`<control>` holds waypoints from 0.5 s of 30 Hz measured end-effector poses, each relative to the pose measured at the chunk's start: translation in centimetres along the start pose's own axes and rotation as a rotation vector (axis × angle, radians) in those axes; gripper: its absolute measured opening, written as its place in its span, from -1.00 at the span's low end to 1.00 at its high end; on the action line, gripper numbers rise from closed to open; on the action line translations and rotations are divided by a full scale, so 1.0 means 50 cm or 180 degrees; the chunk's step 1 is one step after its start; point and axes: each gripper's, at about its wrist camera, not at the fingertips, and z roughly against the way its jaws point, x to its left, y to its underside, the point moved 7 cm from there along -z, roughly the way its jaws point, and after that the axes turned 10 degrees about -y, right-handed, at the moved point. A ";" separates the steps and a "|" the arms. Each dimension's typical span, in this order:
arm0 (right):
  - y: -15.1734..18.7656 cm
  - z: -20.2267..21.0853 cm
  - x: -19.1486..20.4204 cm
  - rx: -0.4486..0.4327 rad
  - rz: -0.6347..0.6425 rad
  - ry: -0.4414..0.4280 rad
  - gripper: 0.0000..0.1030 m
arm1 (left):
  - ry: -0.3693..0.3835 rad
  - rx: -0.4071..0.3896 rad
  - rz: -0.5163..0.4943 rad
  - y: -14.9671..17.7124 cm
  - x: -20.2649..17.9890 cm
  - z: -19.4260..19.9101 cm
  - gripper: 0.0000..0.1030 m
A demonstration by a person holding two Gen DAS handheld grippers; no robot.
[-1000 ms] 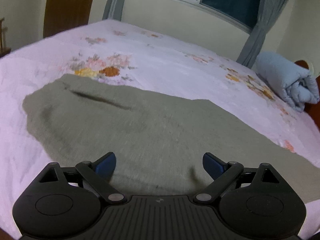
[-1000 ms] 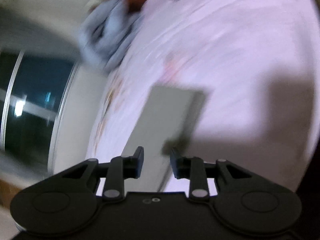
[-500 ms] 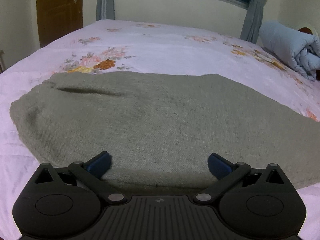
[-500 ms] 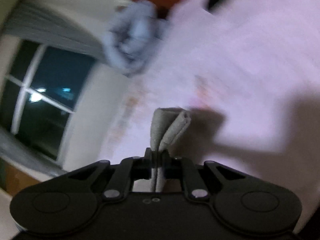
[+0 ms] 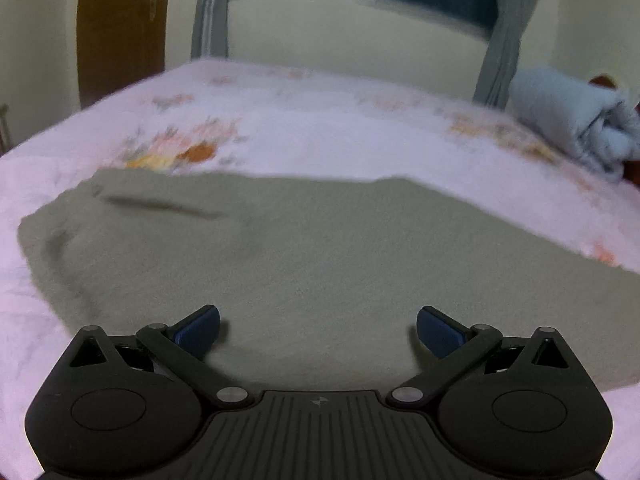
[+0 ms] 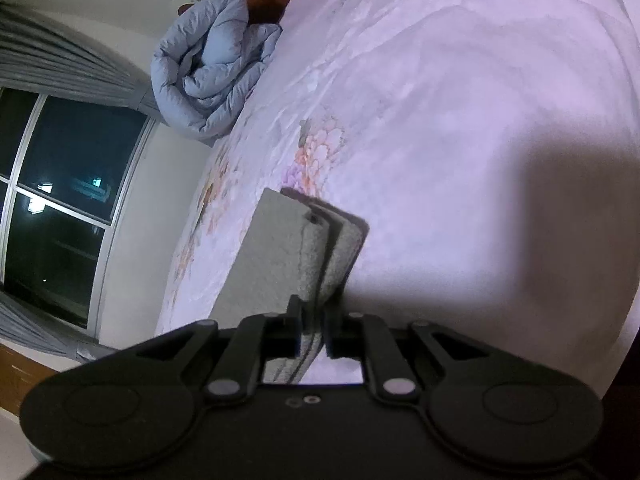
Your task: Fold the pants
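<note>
right gripper [image 6: 312, 330] has just clamped onto the hem of the one pair of pants [image 5: 320, 272], lying lengthwise along the bed [image 5: 320, 120] edge; left gripper [image 5: 318, 330] has just spread wide above the cloth.

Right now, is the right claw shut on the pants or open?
Shut on them. The right claw pinches a doubled edge of the grey pants, whose layers stick up between its pads.

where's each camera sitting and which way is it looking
Left wrist: sits on the open left gripper, low over the pants, facing across the bed to the window.
Right wrist: rolled sideways on the right gripper, shut on a pants edge.
Shared: pants, bed, blue duvet, window.
</note>
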 end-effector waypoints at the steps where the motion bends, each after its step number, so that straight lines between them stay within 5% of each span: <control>1: 0.000 0.005 -0.001 0.0014 -0.0021 -0.0024 -0.97 | -0.0010 0.0118 -0.0039 0.008 -0.013 -0.014 1.00; 2: 0.001 0.007 -0.002 0.0023 -0.0024 -0.0035 -0.97 | -0.0074 0.0305 -0.0111 0.022 -0.024 -0.035 1.00; 5: 0.000 0.014 0.001 0.0026 -0.0057 -0.0035 -0.82 | -0.0139 0.0313 -0.0087 0.012 -0.027 -0.039 1.00; 9: -0.013 0.058 0.056 -0.0121 0.0369 -0.0034 -0.69 | -0.0277 0.0090 0.0258 -0.021 0.062 -0.012 1.00; 15: 0.069 -0.066 0.237 0.0559 0.1200 -0.0353 -0.64 | -0.0922 -0.0080 0.0470 -0.053 0.251 -0.002 1.00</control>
